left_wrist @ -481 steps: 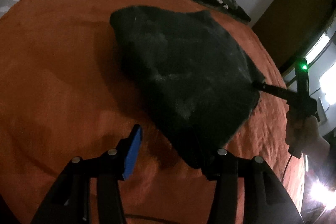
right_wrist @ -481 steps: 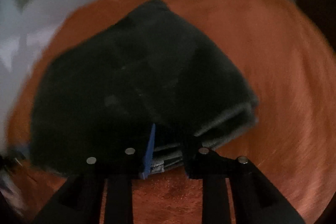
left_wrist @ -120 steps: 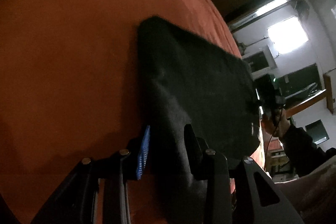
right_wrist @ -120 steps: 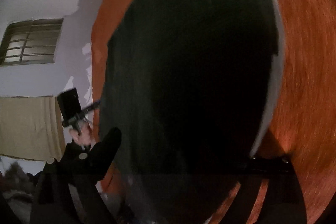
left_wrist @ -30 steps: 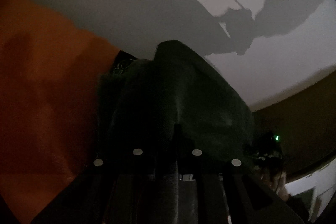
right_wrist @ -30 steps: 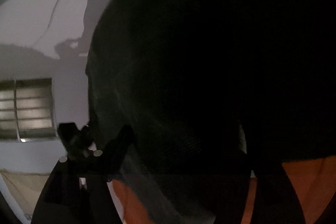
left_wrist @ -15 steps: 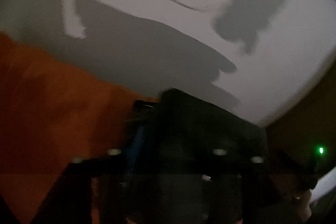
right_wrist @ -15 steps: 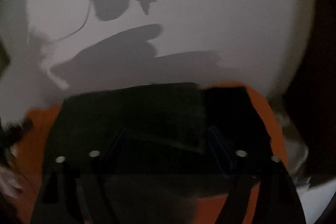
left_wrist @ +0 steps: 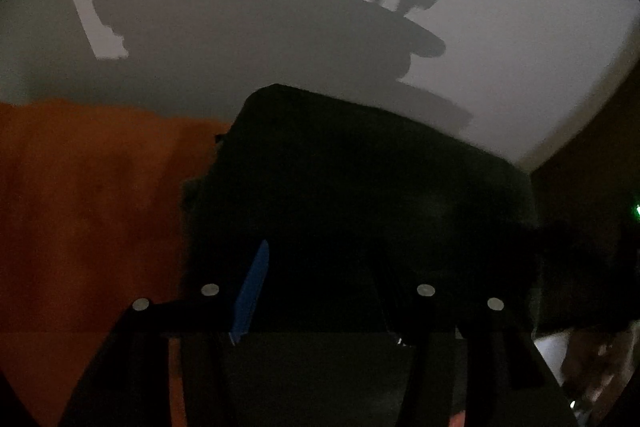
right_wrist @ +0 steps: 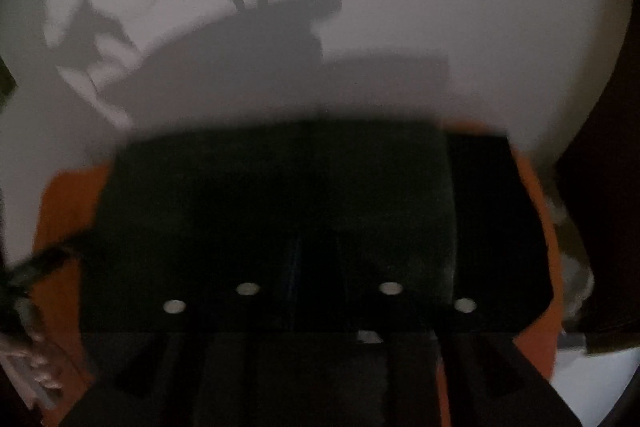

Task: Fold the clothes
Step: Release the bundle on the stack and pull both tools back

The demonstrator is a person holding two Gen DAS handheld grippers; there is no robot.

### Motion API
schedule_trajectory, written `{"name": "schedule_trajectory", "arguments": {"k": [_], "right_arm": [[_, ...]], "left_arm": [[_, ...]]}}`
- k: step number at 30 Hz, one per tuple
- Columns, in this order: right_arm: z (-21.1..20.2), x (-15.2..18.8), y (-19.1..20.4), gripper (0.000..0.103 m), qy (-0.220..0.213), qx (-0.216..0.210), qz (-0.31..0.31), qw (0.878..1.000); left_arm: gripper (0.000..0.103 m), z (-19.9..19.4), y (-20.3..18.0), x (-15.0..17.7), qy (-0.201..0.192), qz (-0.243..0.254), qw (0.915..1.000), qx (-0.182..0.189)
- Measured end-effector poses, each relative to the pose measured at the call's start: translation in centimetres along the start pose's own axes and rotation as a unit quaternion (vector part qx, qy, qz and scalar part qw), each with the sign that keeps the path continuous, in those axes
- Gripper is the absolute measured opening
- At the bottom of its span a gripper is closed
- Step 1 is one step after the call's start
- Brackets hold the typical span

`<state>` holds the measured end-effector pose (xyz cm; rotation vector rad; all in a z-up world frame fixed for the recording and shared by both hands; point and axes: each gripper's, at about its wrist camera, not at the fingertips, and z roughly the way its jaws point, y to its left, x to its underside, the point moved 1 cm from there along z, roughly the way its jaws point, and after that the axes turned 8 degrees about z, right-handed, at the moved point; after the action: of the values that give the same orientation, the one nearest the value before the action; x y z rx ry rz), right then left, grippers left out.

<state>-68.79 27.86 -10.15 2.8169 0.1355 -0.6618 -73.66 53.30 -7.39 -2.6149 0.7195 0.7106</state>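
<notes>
Dark garment [left_wrist: 360, 187] released, stacked; both claws closing.

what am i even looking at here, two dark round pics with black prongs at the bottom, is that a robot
No robot: a person holds a two-finger claw in each hand, and each picture comes from a wide-angle camera on one claw, looking along its fingers. The left claw stands apart, closing a little, with a blue pad showing. The right claw is closing; the blur hides whether it grips. Both face a dark folded garment lying on an orange cover by a pale wall full of shadows.
</notes>
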Motion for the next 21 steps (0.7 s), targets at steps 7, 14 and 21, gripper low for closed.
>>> {"name": "schedule_trajectory", "arguments": {"k": [7,14,21], "right_arm": [[-8.1,3.8,3.2,0.027,-0.010,0.008,-0.018,1.000],[-18.9,12.5,10.6,0.027,0.027,-0.005,0.027,0.999],[-25.1,21.3,15.7,0.073,-0.033,0.012,0.028,0.999]], "left_arm": [[0.053,-8.3,-3.5,4.6,0.073,0.083,0.9935,-0.025],[0.057,-20.7,-2.4,7.4,0.063,0.026,0.9971,0.035],[0.058,-28.5,-0.2,15.2,0.053,0.038,0.9978,0.015]]}}
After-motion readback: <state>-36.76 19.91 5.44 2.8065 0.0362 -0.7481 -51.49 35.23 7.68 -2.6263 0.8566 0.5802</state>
